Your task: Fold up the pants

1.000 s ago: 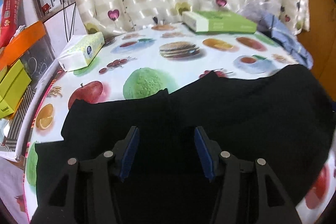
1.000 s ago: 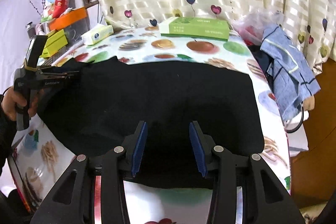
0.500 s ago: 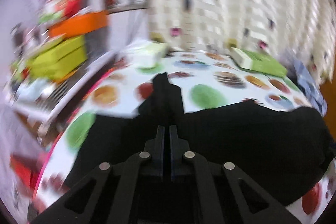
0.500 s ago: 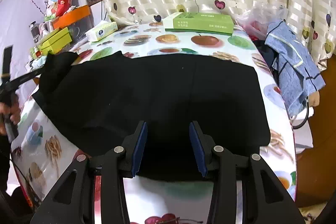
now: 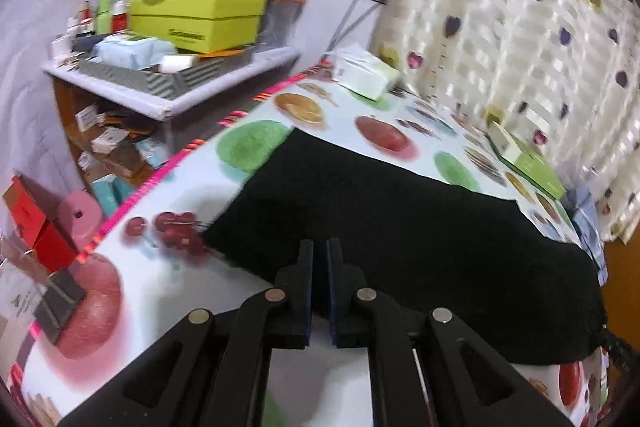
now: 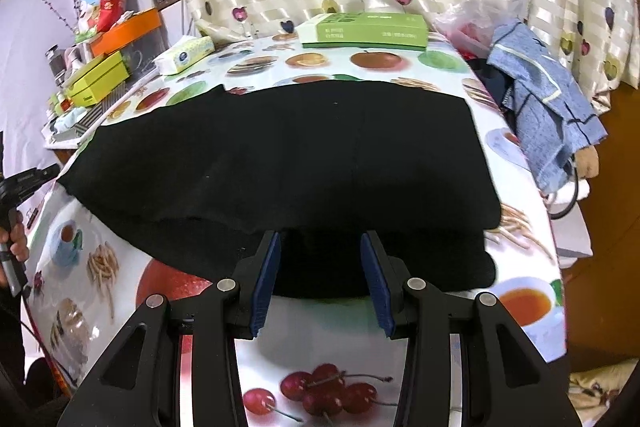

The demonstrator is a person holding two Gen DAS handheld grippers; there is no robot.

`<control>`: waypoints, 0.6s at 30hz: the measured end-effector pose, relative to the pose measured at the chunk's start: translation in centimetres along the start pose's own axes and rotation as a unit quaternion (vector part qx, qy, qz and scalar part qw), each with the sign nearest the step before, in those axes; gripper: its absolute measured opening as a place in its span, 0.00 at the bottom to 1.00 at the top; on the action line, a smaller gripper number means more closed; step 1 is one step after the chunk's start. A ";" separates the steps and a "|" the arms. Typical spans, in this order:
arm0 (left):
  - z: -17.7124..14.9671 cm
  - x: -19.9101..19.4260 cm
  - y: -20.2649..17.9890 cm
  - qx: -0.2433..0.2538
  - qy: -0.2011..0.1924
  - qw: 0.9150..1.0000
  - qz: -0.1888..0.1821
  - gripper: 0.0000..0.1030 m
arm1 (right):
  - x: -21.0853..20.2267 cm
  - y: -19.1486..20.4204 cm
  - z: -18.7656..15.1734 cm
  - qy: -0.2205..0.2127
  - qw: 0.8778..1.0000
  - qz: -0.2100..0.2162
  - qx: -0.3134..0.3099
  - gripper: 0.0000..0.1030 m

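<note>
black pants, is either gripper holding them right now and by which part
Neither visibly. The left gripper is nearly shut, nothing visible between its fingers; the right gripper hangs open over the black pants' near edge.

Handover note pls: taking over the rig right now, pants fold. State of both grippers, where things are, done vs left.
Left gripper: jaws nearly shut with a thin gap, at the near edge of the black pants; whether cloth is pinched cannot be told.
Right gripper: open, empty, hovering over the pants' near edge.
Pants: lying across the fruit-print tablecloth; a layer edge crossing the near part suggests one fold is in.
Green box, tissue pack and blue garment are off the pants.
Left: the remaining folds, then flatten.
</note>
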State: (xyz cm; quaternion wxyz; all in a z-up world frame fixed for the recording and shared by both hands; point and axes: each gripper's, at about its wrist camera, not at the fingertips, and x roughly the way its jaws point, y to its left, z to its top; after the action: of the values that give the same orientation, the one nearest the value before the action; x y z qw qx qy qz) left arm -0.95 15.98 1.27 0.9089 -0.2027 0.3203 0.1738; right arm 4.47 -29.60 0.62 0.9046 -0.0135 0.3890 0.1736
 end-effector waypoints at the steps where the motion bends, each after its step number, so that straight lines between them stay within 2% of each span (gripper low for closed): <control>1: 0.1 -0.2 0.4 -0.007 -0.001 1.000 0.006 0.09 | -0.1 -0.2 0.0 -0.001 1.000 -0.004 0.003 0.42; 3: 0.3 -0.6 0.5 -0.008 -0.010 1.000 0.010 0.09 | -0.2 -0.8 -0.1 -0.001 1.000 -0.018 0.007 0.42; 6: 0.1 -0.7 -1.1 0.022 -0.003 0.999 -0.024 0.10 | -0.4 -1.1 -0.1 -0.002 0.999 -0.045 -0.010 0.42; 8: -0.4 -0.5 -3.1 0.057 0.013 0.997 -0.054 0.17 | -0.4 -1.2 0.0 0.002 0.998 -0.065 -0.027 0.42; 9: -0.8 -0.3 -4.4 0.078 0.024 0.994 -0.071 0.26 | -0.4 -1.3 0.0 0.003 0.997 -0.071 -0.034 0.42; 11: -1.7 0.0 -7.1 0.122 0.041 0.985 -0.111 0.32 | -0.4 -1.5 0.2 0.003 0.994 -0.087 -0.058 0.42; 13: -2.5 0.1 -10.0 0.171 0.055 0.973 -0.144 0.38 | -0.3 -1.6 0.4 0.004 0.992 -0.095 -0.085 0.42; 18: -4.7 0.5 -16.9 0.270 0.093 0.933 -0.220 0.40 | 1.2 -1.3 0.4 0.035 0.978 -0.115 -0.171 0.43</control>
State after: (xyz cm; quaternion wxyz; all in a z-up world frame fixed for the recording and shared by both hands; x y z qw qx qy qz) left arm 4.54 -0.62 1.98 0.9109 -0.0306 0.3857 -0.1432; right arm 5.92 -30.35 -0.09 0.8889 -0.2185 0.3805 0.1314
